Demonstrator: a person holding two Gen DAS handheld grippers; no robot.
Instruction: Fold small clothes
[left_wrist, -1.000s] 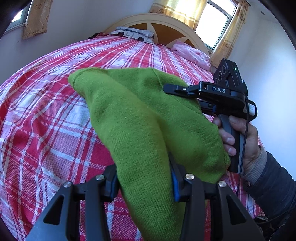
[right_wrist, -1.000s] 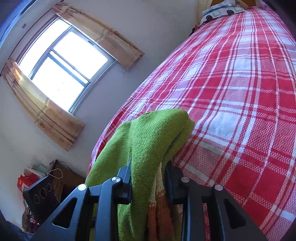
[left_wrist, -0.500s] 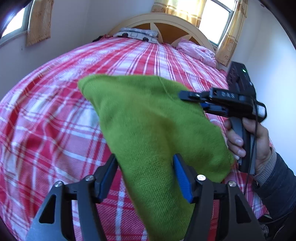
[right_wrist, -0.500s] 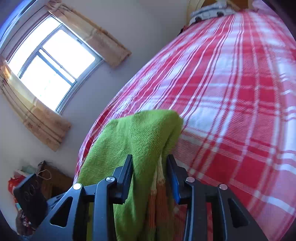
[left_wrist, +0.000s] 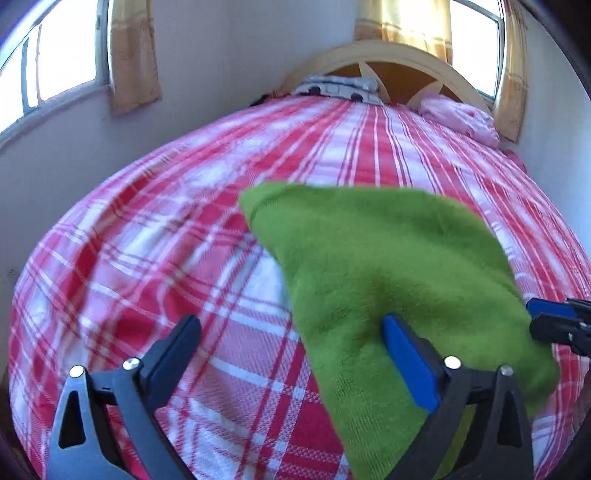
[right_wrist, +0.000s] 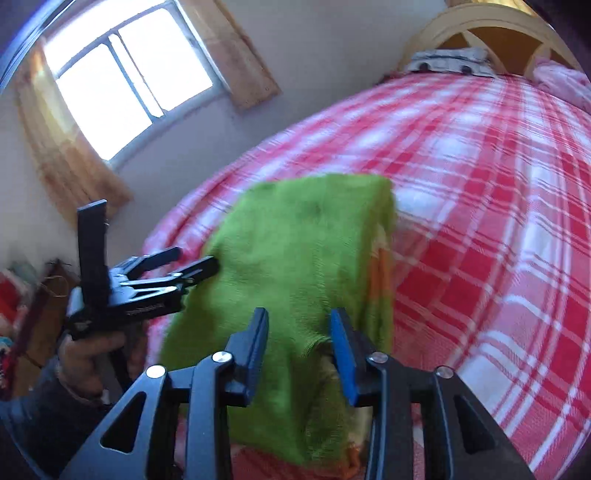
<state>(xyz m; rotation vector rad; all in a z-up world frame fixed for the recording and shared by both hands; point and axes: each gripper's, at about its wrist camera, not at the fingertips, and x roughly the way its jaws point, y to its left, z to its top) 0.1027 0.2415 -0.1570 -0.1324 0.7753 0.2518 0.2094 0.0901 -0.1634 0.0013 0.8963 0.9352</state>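
A folded green knit garment lies on the red plaid bed; it also shows in the right wrist view, with orange and cream stripes at its edge. My left gripper is open, its right finger against the garment's near left edge. It also shows in the right wrist view, open beside the garment's left side. My right gripper is open, with the garment's near end between the spread fingers. Its tips show at the left wrist view's right edge.
A cream headboard with a grey pillow and pink bedding stands at the far end. Curtained windows line the wall. Clutter sits on the floor left of the bed.
Both grippers have opened and let go of the green garment, which now rests on the bed. Both have drawn back a little.
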